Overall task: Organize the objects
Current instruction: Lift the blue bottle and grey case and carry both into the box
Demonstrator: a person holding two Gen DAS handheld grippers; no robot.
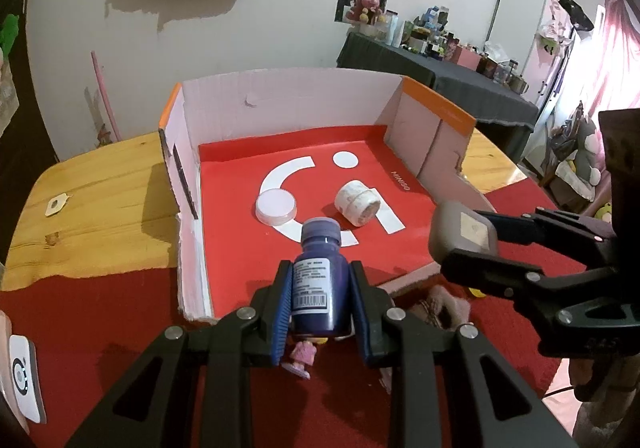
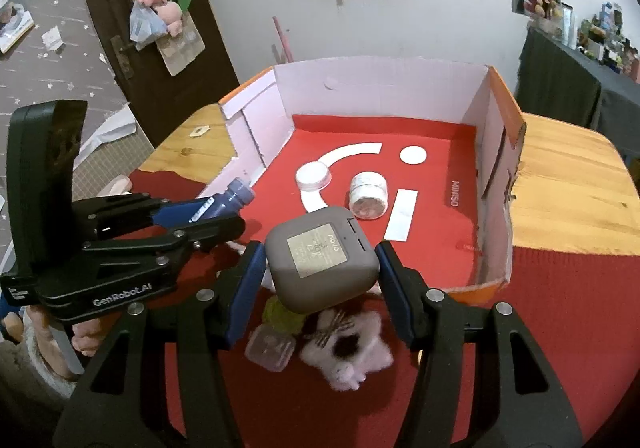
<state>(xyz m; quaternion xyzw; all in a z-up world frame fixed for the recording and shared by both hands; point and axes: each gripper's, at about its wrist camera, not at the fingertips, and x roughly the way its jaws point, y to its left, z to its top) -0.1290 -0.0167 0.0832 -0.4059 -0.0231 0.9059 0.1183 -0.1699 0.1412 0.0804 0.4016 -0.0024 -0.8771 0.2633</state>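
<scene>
My left gripper is shut on a dark blue bottle with a white barcode label, held above the near edge of an open cardboard box with a red floor. My right gripper is shut on a grey rounded case, also above the box's near edge; that case shows at the right of the left wrist view. The blue bottle shows in the right wrist view. Inside the box lie a white round jar and a white jar on its side.
The box stands on a wooden table with a red cloth at the front. Under the grippers lie a small pink figure, a white plush toy and a clear plastic container. A white device lies at the left.
</scene>
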